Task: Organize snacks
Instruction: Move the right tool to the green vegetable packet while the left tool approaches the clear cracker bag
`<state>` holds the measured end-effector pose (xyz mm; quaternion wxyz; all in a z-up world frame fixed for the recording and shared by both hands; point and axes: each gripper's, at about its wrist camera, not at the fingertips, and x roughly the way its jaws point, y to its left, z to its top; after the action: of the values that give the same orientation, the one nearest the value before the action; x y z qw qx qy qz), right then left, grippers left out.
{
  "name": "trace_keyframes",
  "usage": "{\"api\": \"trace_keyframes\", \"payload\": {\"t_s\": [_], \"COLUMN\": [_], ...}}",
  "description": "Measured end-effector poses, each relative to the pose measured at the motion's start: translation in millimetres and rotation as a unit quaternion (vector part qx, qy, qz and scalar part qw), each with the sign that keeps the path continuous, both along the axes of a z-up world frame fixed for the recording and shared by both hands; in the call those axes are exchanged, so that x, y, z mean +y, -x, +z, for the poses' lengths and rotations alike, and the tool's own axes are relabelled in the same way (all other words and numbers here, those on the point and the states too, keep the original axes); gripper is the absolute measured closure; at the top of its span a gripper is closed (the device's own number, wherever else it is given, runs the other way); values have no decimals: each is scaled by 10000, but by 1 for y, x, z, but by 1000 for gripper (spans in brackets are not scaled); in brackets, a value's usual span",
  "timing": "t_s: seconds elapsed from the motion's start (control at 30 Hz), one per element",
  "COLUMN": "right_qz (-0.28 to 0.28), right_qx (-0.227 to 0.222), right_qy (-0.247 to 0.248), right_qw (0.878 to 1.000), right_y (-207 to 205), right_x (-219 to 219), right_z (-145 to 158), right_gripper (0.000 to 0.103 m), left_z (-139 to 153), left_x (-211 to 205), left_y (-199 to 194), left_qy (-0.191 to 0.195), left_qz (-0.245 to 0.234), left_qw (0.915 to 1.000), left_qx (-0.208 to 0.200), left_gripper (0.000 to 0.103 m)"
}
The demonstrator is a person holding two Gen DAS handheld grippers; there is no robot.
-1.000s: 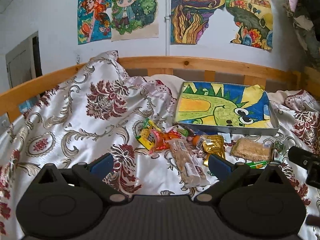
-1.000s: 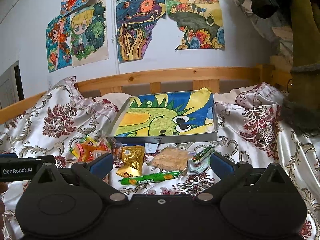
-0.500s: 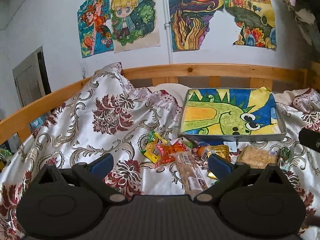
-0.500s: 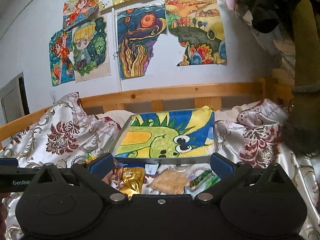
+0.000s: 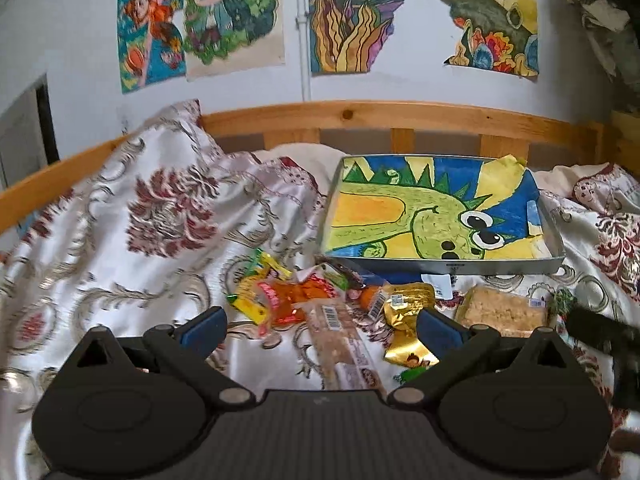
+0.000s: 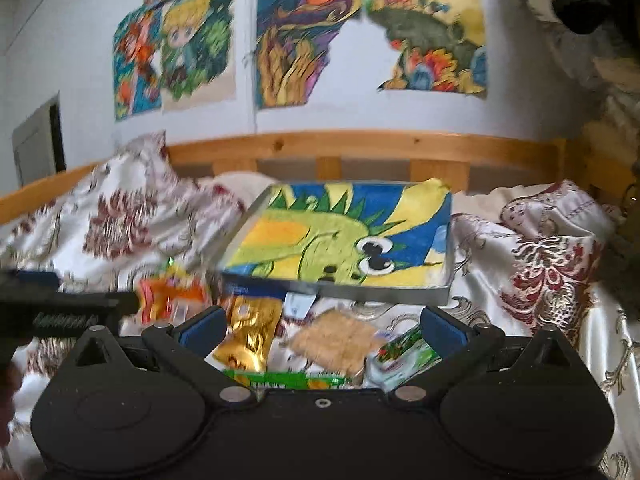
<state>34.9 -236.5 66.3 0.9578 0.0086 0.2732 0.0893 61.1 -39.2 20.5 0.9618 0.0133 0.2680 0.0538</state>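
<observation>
Snack packets lie in a loose pile on a patterned bedspread point(image 5: 160, 216), just in front of a shallow grey tray point(image 5: 440, 268) lined with a green dinosaur drawing. In the pile are a long brown bar point(image 5: 340, 340), a gold pouch point(image 5: 404, 312), an orange-and-yellow wrapper point(image 5: 280, 296) and a pale cracker pack point(image 5: 504, 312). My left gripper point(image 5: 320, 326) hangs open over the brown bar, holding nothing. My right gripper point(image 6: 320, 326) is open above the gold pouch point(image 6: 248, 336), the cracker pack point(image 6: 332, 340) and a green packet point(image 6: 404, 356), with the tray point(image 6: 360, 292) behind.
A wooden bed rail point(image 5: 360, 116) runs behind the tray, under drawings taped to the wall. A bunched fold of bedspread point(image 6: 552, 240) rises right of the tray. Dark clothing point(image 6: 580, 0) hangs at the upper right. The other gripper's black body point(image 6: 60, 308) shows at the left edge.
Both cameras rose and tilted up, then dipped back toward the snacks. The right view now sits closer to the pile and is blurred by motion. Both grippers stayed open.
</observation>
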Motion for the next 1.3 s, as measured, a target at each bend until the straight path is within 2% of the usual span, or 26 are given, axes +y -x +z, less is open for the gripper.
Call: {"api": "trace_keyframes", "payload": {"t_s": [0.2, 0.37, 0.5, 0.6, 0.77, 0.93, 1.0, 1.07, 1.17, 1.3], "right_qz": [-135, -438, -577, -688, -861, -1080, -1156, -1136, -1143, -1171], "right_qx": [-151, -99, 184, 397, 589, 801, 776, 802, 915, 1117], "right_qy": [309, 377, 442, 440, 321, 202, 156, 155, 170, 214], "right_qw": [9993, 9983, 9972, 9959, 9940, 9907, 9901, 9902, 9891, 9866], "right_y": [-11, -30, -49, -62, -72, -74, -72, -70, -69, -63], "right_x": [-3, -15, -17, -17, -19, -28, -32, -37, -44, -61], "right_z": [-7, -30, -58, -74, -91, -98, -94, -91, -88, -81], "right_gripper": [1, 1, 1, 1, 2, 14, 23, 28, 42, 48], "left_z": [-10, -20, -26, -30, -36, -44, -49, -54, -62, -68], "left_x": [13, 6, -10, -22, -35, -52, -57, -61, -66, -74], "left_y": [-30, -61, -83, -97, -116, -127, -130, -132, -137, -143], "left_qy": [510, 593, 467, 400, 669, 617, 656, 725, 810, 855], "left_qz": [-149, -441, -970, -1451, -2272, -2812, -2971, -3067, -3173, -3245], "left_qw": [9985, 9971, 9941, 9886, 9712, 9565, 9508, 9462, 9397, 9337], "left_qx": [-139, -153, -129, -26, 242, 467, 587, 733, 986, 1252], "left_gripper": [0, 0, 0, 0, 0, 0, 0, 0, 0, 0]}}
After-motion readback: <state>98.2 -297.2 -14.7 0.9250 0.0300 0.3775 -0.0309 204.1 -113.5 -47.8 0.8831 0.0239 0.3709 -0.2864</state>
